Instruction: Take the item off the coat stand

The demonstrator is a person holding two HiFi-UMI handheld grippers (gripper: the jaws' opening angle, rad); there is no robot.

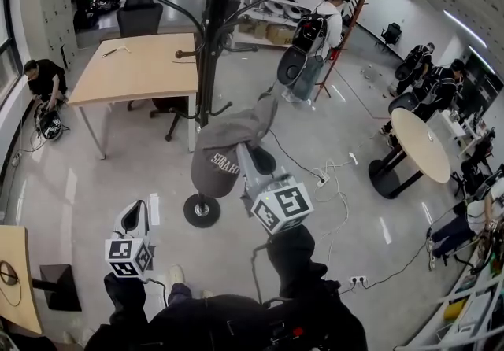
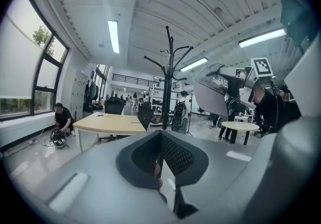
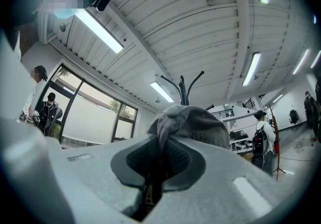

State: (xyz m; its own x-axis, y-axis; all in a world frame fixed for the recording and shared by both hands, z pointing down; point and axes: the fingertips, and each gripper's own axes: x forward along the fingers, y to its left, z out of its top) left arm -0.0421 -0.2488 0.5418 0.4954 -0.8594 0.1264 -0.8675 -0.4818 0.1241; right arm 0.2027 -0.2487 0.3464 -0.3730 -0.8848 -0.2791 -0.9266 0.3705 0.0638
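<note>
I'm standing in a big open office with a shiny grey floor (image 1: 94,184) and strip lights running along a ribbed ceiling. A pale wooden desk (image 1: 142,70) is sitting to the left, with a black office chair (image 1: 140,15) behind it. A small round table (image 1: 421,145) is standing well off to the right. Someone is crouching by the window wall (image 1: 43,78), and someone with a backpack (image 1: 319,35) is standing further back.

The black coat stand (image 1: 206,66) is rising from its round base (image 1: 201,210) just in front of the desk corner.

The right gripper (image 1: 248,160) is reaching out and tipping a little upward from a black-sleeved arm. Its jaws are pinching a fold of the grey cap (image 1: 224,153). The cap is hanging off the jaws, clear of the hooks, just beside the pole on its right side and above the base.

The left gripper (image 1: 134,214) is hanging lower and nearer the person, well apart from the stand and pointing roughly level toward it. Its jaws are pressing together on nothing.

The cap's left edge is sitting close to the pole and a low hook. White cables (image 1: 335,176) are trailing over the floor to the right. Past them, open floor is stretching toward the round table.
</note>
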